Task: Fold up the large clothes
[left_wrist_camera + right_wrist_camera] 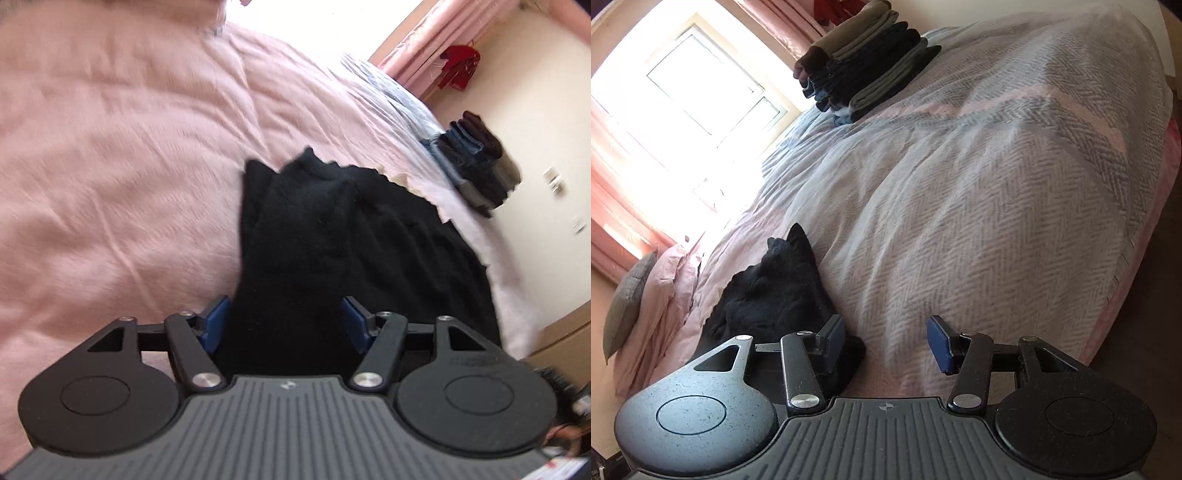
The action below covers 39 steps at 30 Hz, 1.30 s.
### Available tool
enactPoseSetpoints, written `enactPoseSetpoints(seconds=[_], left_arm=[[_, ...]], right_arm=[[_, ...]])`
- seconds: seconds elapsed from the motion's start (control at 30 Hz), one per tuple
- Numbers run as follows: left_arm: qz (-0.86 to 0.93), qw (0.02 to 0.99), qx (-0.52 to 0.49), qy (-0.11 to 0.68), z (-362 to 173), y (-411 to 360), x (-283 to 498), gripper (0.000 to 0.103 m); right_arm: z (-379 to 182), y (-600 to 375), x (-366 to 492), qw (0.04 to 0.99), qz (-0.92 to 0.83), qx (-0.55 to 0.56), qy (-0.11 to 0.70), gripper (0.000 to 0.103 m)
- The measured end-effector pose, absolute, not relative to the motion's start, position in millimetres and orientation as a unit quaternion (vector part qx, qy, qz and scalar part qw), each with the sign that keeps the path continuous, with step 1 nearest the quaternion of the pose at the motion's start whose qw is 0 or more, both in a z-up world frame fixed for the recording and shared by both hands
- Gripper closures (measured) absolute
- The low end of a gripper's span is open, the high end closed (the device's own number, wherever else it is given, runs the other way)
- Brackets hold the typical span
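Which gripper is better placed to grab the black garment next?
Left. The left gripper is open with the black garment between its fingers; the right gripper is open over bare blanket, beside the garment.

Bed: pink duvet point(110, 155), grey herringbone blanket point(979, 206), grey pillow point(626, 299). Window point(698, 85), pink curtains point(424, 48), red garment point(458, 66) hanging.

Fuzzy matt black garment point(314, 236) on soft pink bedcover point(110, 166) (herringbone-weave blanket point(979, 192) adj.).

Both grippers point(284, 321) point(886, 343) agape, tilted downward
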<state>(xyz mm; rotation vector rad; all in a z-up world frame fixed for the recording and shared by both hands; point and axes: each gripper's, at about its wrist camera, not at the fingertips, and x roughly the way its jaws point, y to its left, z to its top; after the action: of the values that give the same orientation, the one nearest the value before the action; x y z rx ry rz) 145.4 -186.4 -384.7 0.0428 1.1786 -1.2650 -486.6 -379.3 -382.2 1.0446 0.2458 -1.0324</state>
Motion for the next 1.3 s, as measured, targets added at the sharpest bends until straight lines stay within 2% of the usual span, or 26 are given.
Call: enactPoseSetpoints(seconds=[0.17,0.23,0.33,0.43,0.63,0.77,0.87,1.0,1.13,1.17,1.23,1.3], left_arm=[[-0.562,0.621,-0.037,0.545,-405,-192,161,0.046],[-0.565,0.615,-0.034,0.549,-406,-193,159,0.068],[-0.566,0.618,-0.030,0.544,-399,-196,155,0.083],[-0.556,0.642,-0.019,0.528,-384,-198,145,0.086],[-0.529,0.723,0.106,0.431,-322,-221,82,0.087],[-0.533,0.753,0.167,0.347,-272,-248,9,0.087],[-0.560,0.750,0.212,0.282,-254,-279,-68,0.087],[-0.598,0.714,0.275,0.238,-284,-321,-172,0.086],[-0.614,0.670,0.330,0.255,-368,-347,-231,0.078],[-0.612,0.677,0.335,0.235,-378,-343,-237,0.078],[-0.617,0.680,0.332,0.216,-376,-335,-240,0.069],[-0.641,0.662,0.291,0.255,-356,-325,-226,0.063]], right_arm=[[-383,-388,-492,0.736,-0.473,0.471,0.114,0.056],[-383,-393,-491,0.736,-0.476,0.468,0.115,0.056],[-379,-399,-491,0.739,-0.480,0.457,0.117,0.056],[-374,-404,-495,0.738,-0.491,0.445,0.126,0.056],[-354,-412,-525,0.737,-0.528,0.403,0.124,0.056],[-348,-418,-564,0.734,-0.543,0.396,0.097,0.056],[-348,-422,-596,0.721,-0.561,0.398,0.082,0.056],[-352,-420,-632,0.707,-0.577,0.403,0.074,0.056],[-364,-417,-653,0.692,-0.586,0.415,0.075,0.056],[-366,-415,-655,0.691,-0.587,0.415,0.077,0.056],[-370,-412,-654,0.691,-0.587,0.414,0.082,0.056],[-372,-410,-646,0.698,-0.578,0.415,0.084,0.056]])
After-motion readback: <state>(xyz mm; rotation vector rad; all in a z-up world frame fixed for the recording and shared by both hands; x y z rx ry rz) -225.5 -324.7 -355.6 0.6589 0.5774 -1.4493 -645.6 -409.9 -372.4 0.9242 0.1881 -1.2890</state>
